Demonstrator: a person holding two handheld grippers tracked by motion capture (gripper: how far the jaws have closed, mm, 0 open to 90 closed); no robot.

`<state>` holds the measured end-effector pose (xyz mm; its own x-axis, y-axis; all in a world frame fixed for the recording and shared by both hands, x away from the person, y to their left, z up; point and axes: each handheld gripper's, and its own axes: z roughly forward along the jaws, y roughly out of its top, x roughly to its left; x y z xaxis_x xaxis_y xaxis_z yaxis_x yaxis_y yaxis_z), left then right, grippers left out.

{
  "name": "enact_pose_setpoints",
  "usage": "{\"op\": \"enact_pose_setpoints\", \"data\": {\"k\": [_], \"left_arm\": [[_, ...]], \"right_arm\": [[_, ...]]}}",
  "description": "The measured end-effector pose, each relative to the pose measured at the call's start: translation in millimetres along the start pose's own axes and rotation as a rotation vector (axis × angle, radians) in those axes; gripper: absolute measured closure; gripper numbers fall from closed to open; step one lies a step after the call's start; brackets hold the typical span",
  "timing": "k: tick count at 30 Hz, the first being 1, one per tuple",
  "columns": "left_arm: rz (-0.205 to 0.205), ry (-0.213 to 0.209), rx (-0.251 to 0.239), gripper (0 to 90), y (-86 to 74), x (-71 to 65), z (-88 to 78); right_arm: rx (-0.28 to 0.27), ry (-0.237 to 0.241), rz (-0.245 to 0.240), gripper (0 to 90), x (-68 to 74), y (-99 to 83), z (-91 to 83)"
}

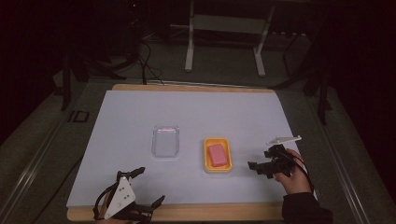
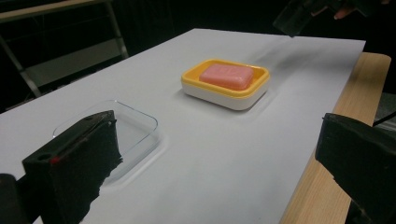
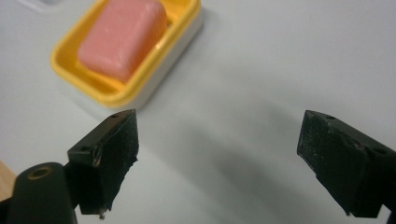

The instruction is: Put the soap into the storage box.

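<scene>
The landmark here is the yellow soap dish (image 1: 218, 155), which sits near the middle of the white mat (image 1: 140, 107) with the pink soap bar (image 1: 217, 154) lying flat inside it, untouched by either tool. Placed there, the bar is within reach of both hands and its long sides are clear above the dish rim, which looks like the reason for presenting it this way: 2 jaws can close on it from above or from the side.

The right gripper (image 1: 262, 166) is just to the right of the dish, aimed toward it, its jaws spread wide with nothing between them. In the right gripper view the dish (image 3: 126, 60) and bar (image 3: 122, 37) lie ahead and off to one side of the gap, so the tool seems lined up for an approach rather than a grasp.

The clear tray (image 1: 166, 141) stands just left of the dish, empty, probably the place meant to receive the bar.

The left gripper (image 1: 140, 189) waits well to the left of the dish and nearer the person, at the wooden table edge (image 1: 187, 212), jaws also apart and holding nothing, likely kept back to leave room.
</scene>
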<state>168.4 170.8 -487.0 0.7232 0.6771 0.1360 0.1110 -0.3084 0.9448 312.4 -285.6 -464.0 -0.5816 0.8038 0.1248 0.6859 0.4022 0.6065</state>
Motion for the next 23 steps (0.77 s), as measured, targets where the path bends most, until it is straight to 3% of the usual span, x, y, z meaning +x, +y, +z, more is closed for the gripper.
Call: {"op": "enact_pose_setpoints", "data": {"k": [8,14,23], "left_arm": [[0.003,-0.001,0.001,0.3,0.4,-0.1,0.3],[0.006,-0.006,0.001,0.3,0.8,-0.7,0.8],[0.009,-0.007,0.000,0.3,1.1,-1.0,0.4]], "right_arm": [[-0.024,-0.019,0.032,12.6,-10.6,-20.6,-4.6],[-0.078,-0.044,-0.010,12.6,-14.4,-31.7,-7.4],[-0.040,-0.063,-0.019,12.8,-15.9,-31.9,1.2]]}}
